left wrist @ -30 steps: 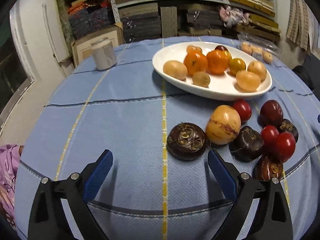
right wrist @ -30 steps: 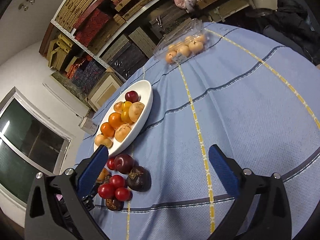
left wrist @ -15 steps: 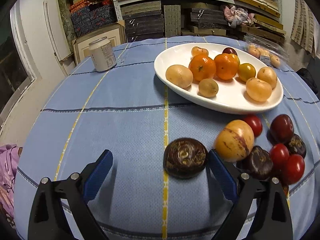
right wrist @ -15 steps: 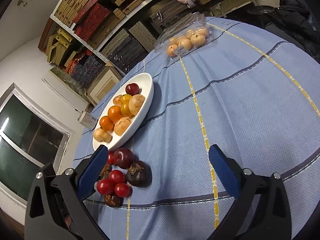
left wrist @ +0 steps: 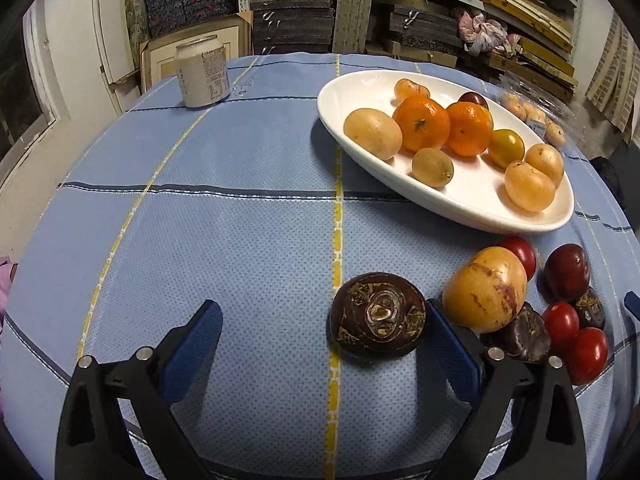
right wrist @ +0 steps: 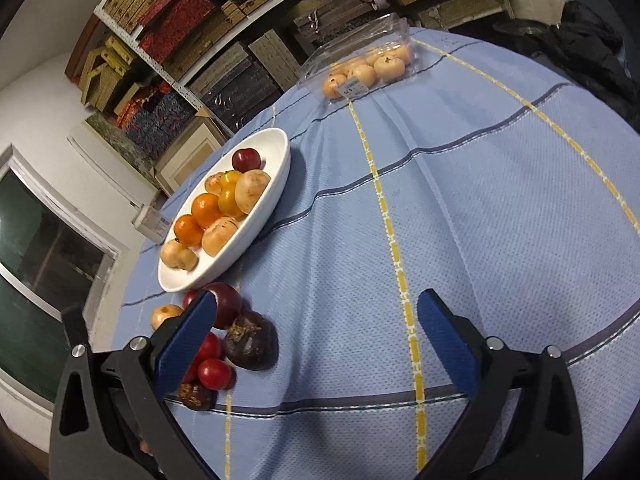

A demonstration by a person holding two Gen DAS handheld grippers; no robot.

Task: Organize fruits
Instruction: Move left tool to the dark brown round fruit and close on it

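A white oval dish (left wrist: 472, 204) (right wrist: 276, 176) holds several oranges and yellow fruits. On the blue cloth lies a dark brown round fruit (left wrist: 378, 316), right against the right finger of my open left gripper (left wrist: 324, 328) and between its jaws. Beside it sit a yellow-orange fruit (left wrist: 486, 294), red tomatoes (left wrist: 586, 354), a dark red plum (left wrist: 567, 272) and other dark fruits (left wrist: 520, 338). My right gripper (right wrist: 316, 316) is open and empty above the cloth, with the same fruit pile (right wrist: 250, 340) by its left finger.
A drink can (left wrist: 202, 70) stands at the table's far left. A clear plastic box of pale fruits (right wrist: 364, 68) lies at the far edge. Shelves of stacked boxes stand behind the table. The table edge curves close at the front.
My left gripper has moved forward and down, so the dark brown fruit now lies between its jaws against the right finger. My right gripper has shifted slightly toward the fruit pile.
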